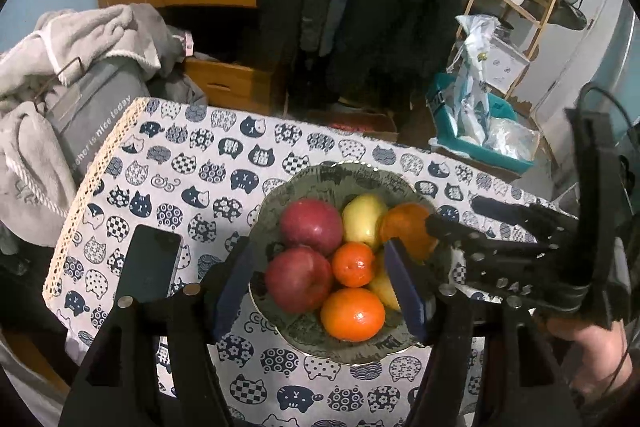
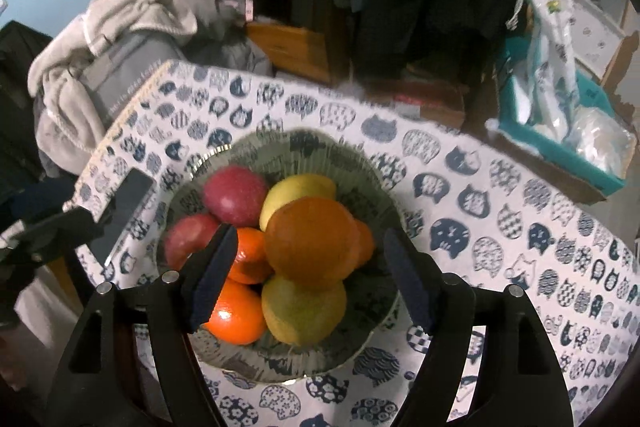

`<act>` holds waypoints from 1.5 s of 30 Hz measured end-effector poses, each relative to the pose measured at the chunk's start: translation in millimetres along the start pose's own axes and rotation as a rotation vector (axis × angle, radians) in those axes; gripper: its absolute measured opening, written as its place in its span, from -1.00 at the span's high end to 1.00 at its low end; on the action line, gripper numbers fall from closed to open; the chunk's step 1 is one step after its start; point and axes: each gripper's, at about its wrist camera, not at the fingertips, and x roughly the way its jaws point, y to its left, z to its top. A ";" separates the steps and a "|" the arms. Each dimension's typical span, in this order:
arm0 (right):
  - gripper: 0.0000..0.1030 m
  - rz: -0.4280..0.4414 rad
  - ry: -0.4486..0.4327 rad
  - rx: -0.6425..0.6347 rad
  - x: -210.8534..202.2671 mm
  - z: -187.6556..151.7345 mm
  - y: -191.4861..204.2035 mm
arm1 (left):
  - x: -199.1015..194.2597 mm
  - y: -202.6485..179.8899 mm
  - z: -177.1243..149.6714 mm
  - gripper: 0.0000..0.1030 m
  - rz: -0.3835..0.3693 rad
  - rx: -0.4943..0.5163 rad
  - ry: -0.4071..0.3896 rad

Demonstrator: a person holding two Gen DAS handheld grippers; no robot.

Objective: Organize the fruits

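Note:
A patterned green bowl [image 1: 304, 183] [image 2: 360, 163] sits on a table with a cat-print cloth. It holds two red apples [image 1: 310, 225], yellow pears [image 1: 362, 217] and several oranges [image 1: 352, 313]. My left gripper [image 1: 320, 287] is open above the bowl's near side, empty. My right gripper [image 2: 308, 275] is open, its jaws wide around a big orange [image 2: 310, 241] resting on top of the pile; the pads do not touch it. In the left wrist view the right gripper [image 1: 436, 231] reaches in from the right beside that orange [image 1: 406, 225].
A dark phone [image 1: 150, 263] [image 2: 128, 211] lies on the cloth left of the bowl. Towels and a grey bag [image 1: 92, 107] are piled past the table's left edge. A teal bin [image 1: 480, 131] with bags stands behind on the right. Dark coats hang behind.

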 end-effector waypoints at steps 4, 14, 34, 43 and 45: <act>-0.49 -0.015 -0.061 0.023 -31.7 5.7 -3.4 | -16.5 -9.5 2.2 -0.49 0.019 0.036 -0.046; -0.55 -0.078 -0.207 0.044 -108.5 10.8 -5.2 | -50.3 -27.5 7.1 -0.61 0.015 0.076 -0.122; -0.56 -0.152 -0.342 0.005 -185.1 -4.2 -5.0 | -90.7 -53.2 10.6 -0.83 -0.018 0.117 -0.199; -0.56 -0.156 -0.319 0.005 -180.8 -12.0 -12.0 | -96.3 -64.8 11.2 -0.96 -0.015 0.143 -0.216; -0.56 -0.156 -0.313 0.009 -179.6 -13.3 -14.2 | -96.4 -66.8 11.0 -0.96 -0.017 0.145 -0.216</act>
